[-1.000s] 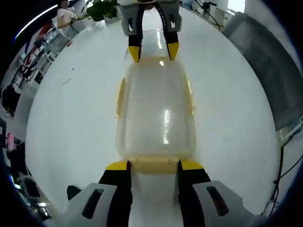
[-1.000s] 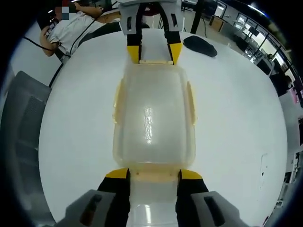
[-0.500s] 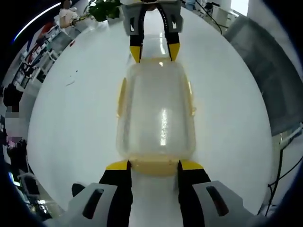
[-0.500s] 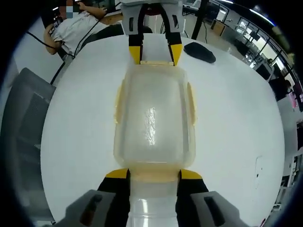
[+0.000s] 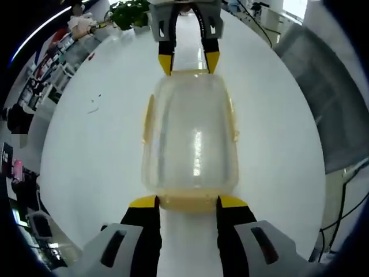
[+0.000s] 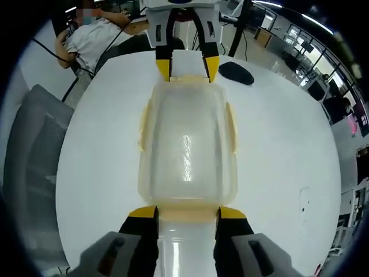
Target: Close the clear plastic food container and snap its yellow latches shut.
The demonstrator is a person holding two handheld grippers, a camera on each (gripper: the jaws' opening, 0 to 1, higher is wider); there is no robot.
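Note:
A clear plastic food container (image 5: 190, 138) with its lid on lies lengthwise on the white table (image 5: 86, 150). Yellow latches (image 5: 148, 118) run along its sides and ends. My left gripper (image 5: 187, 202) stands open at the near end, its yellow-tipped jaws flanking the end latch (image 5: 187, 204). Opposite, my right gripper (image 5: 188, 62) straddles the far end. In the right gripper view the container (image 6: 187, 144) lies between my right gripper (image 6: 187, 212), open around its end latch (image 6: 187, 214), and the left gripper (image 6: 187, 69) at the far end.
A grey chair (image 5: 334, 98) stands by the table edge, also seen as the chair (image 6: 29, 150) in the right gripper view. A black rounded object (image 6: 235, 72) lies on the table beyond the container. A person (image 6: 95, 34) sits at the far edge. A plant (image 5: 127, 11) stands far off.
Both cameras have tilted a little, so more of the room shows at the edges. The container stays between the two grippers and the jaws keep the same spread.

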